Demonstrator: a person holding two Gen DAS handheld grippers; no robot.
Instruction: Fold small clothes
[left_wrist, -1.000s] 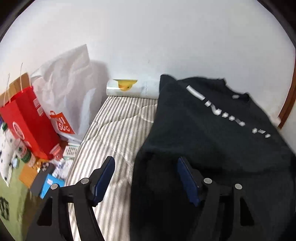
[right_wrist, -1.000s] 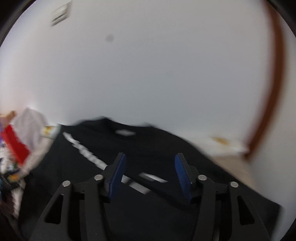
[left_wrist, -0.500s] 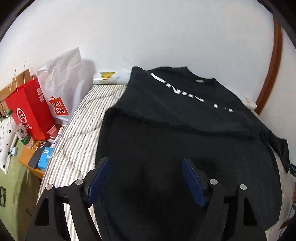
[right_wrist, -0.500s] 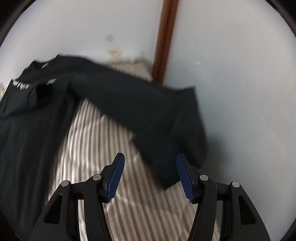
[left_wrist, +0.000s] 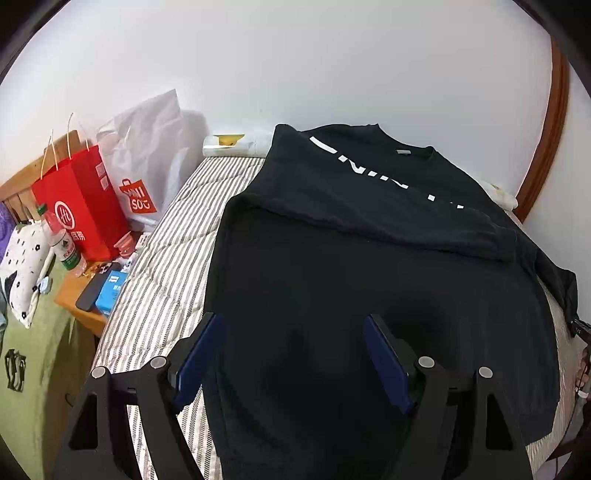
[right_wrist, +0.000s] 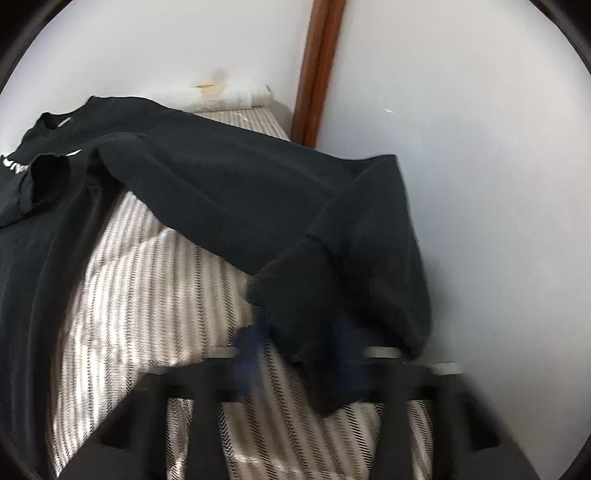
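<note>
A black sweatshirt (left_wrist: 369, 266) with white letters lies spread on the striped bed (left_wrist: 162, 258), its left sleeve folded across the chest. My left gripper (left_wrist: 291, 354) is open and empty, hovering above the sweatshirt's lower body. In the right wrist view the sweatshirt's right sleeve (right_wrist: 258, 192) stretches out toward the wall, with the cuff (right_wrist: 295, 306) lying between the fingers of my right gripper (right_wrist: 299, 358). The gripper is motion-blurred; its jaws look apart and I cannot tell whether they touch the cuff.
A white wall (right_wrist: 480, 184) and a brown door frame (right_wrist: 317, 66) bound the bed on the right. A rolled white towel (right_wrist: 229, 96) lies at the bed's far end. Left of the bed stand a red bag (left_wrist: 81, 206), a white bag (left_wrist: 147, 162) and a small cluttered table (left_wrist: 85, 306).
My left gripper has pulled back and risen, so the whole sweatshirt shows. My right gripper has swung right to the outstretched sleeve and dropped onto its cuff.
</note>
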